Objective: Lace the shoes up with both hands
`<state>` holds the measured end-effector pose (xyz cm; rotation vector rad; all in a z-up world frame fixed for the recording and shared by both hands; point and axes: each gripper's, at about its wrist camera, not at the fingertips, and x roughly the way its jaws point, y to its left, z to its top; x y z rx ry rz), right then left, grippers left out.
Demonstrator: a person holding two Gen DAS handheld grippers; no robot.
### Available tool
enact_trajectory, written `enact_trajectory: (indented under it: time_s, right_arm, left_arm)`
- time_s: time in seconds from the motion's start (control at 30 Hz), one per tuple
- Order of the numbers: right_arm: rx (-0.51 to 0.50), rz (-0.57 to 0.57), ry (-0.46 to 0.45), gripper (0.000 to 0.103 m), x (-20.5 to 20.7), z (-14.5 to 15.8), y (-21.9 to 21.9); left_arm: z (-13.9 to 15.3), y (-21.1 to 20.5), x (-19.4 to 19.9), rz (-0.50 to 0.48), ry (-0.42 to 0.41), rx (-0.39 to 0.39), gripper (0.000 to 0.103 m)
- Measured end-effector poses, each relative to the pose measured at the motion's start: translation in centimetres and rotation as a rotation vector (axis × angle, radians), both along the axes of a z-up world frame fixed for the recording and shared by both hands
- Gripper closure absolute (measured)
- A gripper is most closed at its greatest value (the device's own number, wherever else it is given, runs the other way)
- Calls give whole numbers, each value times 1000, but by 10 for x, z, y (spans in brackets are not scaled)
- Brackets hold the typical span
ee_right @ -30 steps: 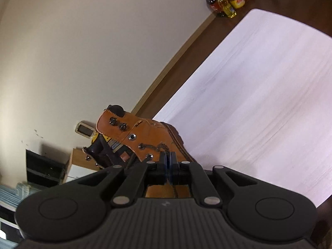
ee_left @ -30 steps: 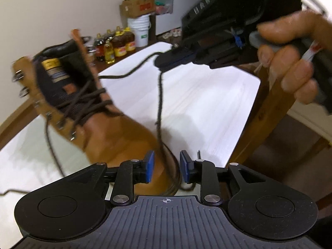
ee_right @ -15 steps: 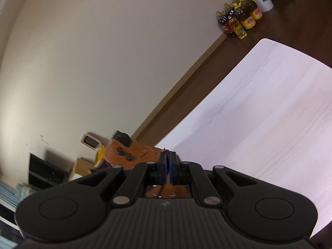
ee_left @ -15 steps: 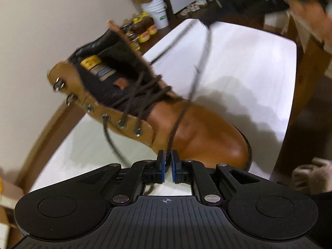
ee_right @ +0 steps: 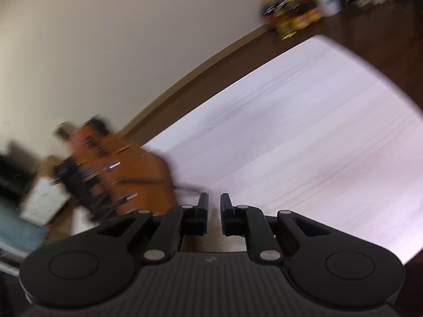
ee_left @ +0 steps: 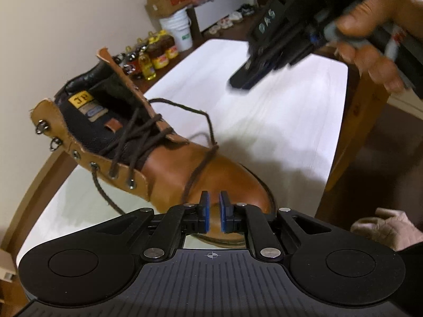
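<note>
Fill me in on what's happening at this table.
A person is lacing a tan leather boot on a white table, one tool in each hand. Both the left tool and the right tool are open and hold nothing. The dark lace lies slack over the toe; the upper hooks are unlaced.

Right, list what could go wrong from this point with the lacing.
1. Both grippers, left gripper and right gripper, are open and hold nothing; the lace lies slack over the boot toe, so tension already pulled in may loosen.
2. The top hooks are unlaced, and the loose lace could snag on them.
3. The right wrist view is motion-blurred, so a regrasp now could miss the thin lace.
</note>
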<state>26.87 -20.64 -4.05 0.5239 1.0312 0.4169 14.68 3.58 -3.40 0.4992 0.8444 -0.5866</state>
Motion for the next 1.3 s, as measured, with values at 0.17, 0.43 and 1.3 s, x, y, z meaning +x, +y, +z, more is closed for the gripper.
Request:
enact_trajectory:
  time_s: [0.17,0.43,1.3]
  right_arm:
    - [-202,424,-188,89,-13,5,74]
    - [-239,464,-177,89,-8,3,90]
    - [362,-84,307,80,-35,-52,22]
  left_arm:
    - [-10,26,1,51,-17,39,90]
    - [-38,26,-2,-154,-121,243,86]
    - [10,8,5,-125,30,14,96]
